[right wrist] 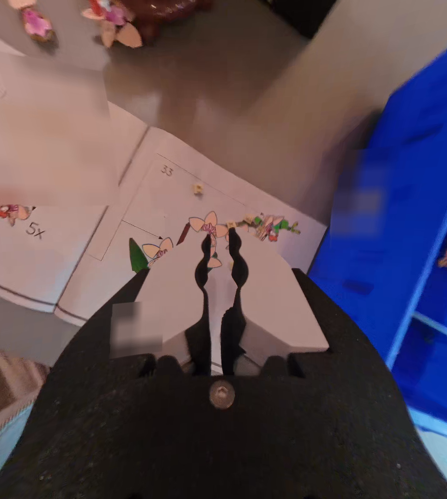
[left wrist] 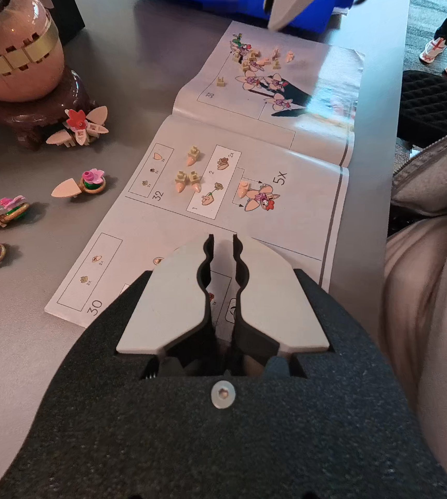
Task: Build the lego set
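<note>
Left claw (left wrist: 223,237) and right claw (right wrist: 219,235) — slightly parted, bare.

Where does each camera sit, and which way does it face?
Left wrist view: on the left gripper, looking forward over the booklet toward the brick pot; own fingers apart, empty; a clothed leg at right.
Right wrist view: on the right gripper, tilted down at the booklet, blue bin at right; fingers apart.
Shared: the booklet, the table.

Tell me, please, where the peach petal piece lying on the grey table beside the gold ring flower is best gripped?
Likely across the peach petal's two curved edges near its wide end, coming from above: it lies flat, tapers to a point, and the gold ring flower crowds that end.
</note>
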The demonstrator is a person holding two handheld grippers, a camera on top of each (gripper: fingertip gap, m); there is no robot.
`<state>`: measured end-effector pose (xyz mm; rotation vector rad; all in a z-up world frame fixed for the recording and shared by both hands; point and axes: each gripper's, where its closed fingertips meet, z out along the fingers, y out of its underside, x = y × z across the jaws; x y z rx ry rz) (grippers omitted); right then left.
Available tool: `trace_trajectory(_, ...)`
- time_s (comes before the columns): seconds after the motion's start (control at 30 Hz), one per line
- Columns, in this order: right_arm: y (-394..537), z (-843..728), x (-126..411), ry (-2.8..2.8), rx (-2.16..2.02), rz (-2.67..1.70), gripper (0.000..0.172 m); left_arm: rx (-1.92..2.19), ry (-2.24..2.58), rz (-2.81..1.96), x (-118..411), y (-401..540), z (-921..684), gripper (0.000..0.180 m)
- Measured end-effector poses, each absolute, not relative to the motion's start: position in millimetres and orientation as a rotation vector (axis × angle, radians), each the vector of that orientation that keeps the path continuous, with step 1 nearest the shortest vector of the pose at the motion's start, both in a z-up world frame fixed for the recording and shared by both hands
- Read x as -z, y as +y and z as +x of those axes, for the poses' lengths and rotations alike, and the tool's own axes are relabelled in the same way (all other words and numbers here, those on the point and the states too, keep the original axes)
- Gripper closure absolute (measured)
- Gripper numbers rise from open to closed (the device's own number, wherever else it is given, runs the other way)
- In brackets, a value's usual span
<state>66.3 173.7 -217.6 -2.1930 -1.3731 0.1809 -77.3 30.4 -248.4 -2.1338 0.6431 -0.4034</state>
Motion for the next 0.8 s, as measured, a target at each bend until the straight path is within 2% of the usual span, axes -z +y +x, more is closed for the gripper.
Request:
trace_trajectory(0.17, 183, 94, 254, -1.123, -0.126, -2.278, 0.159, 0.405, 0.652, -2.134, 249, 30, -77, 0.167)
trace_trajectory(0.3, 186, 73, 243, -1.082, -0.316, -2.187, 0.164, 0.416, 0.645, -2.129, 248, 30, -77, 0.167)
trace_trajectory(0.6, 194, 65, 263, -1.227, -0.273, -2.242, 0.161, 0.423, 0.639, -2.136, 248, 30, -77, 0.167)
trace_trajectory(0.8, 194, 64, 267, -1.229, -0.326, -2.280, 0.166, 0.433, 0.637, -2.136, 248, 29, -77, 0.167)
